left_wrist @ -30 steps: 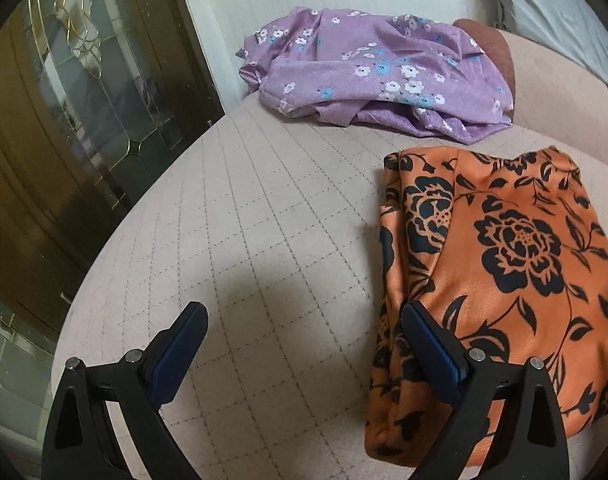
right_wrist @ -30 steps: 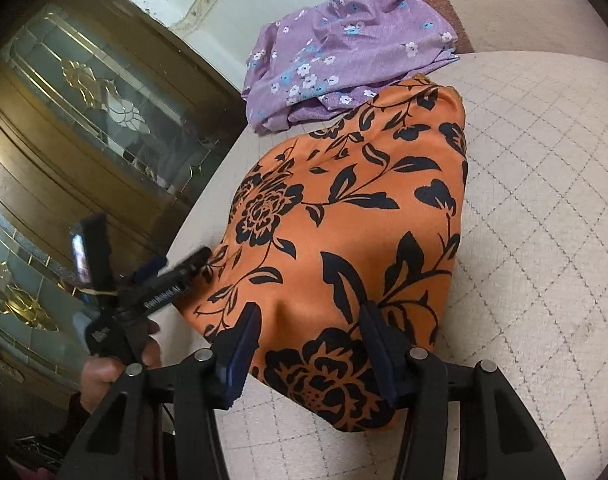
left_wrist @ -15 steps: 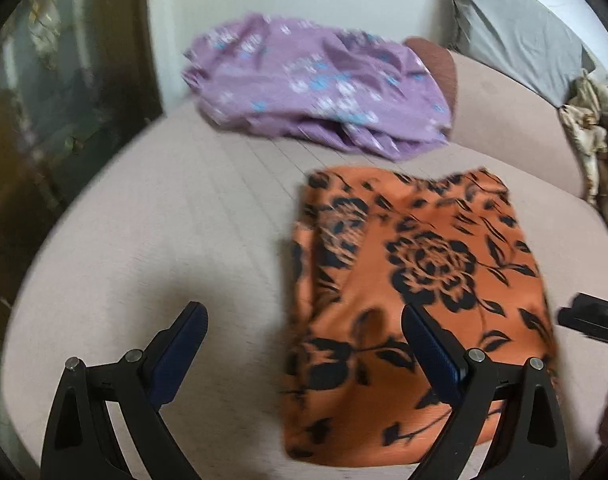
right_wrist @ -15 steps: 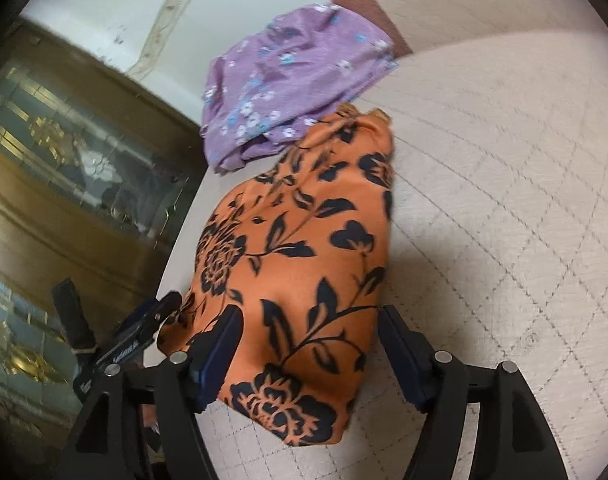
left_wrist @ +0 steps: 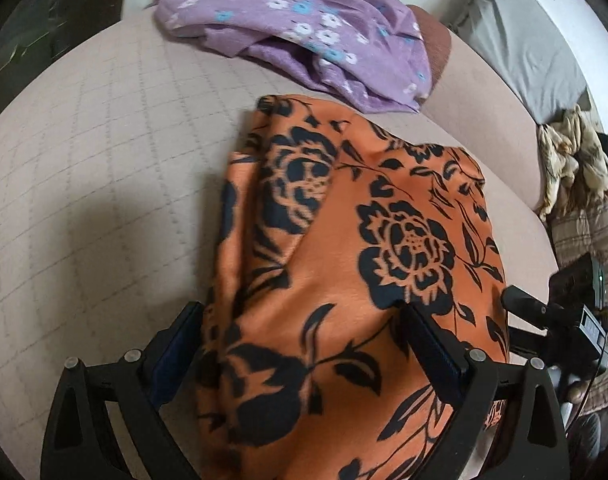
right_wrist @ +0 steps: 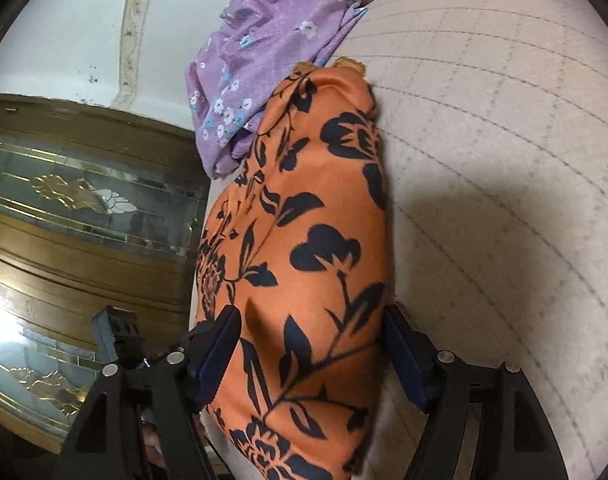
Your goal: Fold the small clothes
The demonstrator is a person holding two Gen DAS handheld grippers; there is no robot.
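Note:
An orange garment with black flowers (left_wrist: 343, 264) lies folded on the beige quilted bed; it also shows in the right wrist view (right_wrist: 304, 240). My left gripper (left_wrist: 304, 344) is open, its jaws wide apart over the garment's near end, one on each side. My right gripper (right_wrist: 311, 352) is open too and straddles the near end of the same garment from the other side. Neither is closed on the cloth. The right gripper's body shows at the right edge of the left wrist view (left_wrist: 571, 312).
A purple flowered garment (left_wrist: 304, 28) lies crumpled at the far end of the bed (left_wrist: 104, 160), also in the right wrist view (right_wrist: 260, 64). A grey pillow (left_wrist: 519, 40) and a beige cloth heap (left_wrist: 571, 160) lie at the right. A wood and glass door (right_wrist: 84, 208) stands beside the bed.
Both grippers have moved in over the orange garment, so each now straddles its near end. The left one swung right from the bare bed. The garment has not visibly moved.

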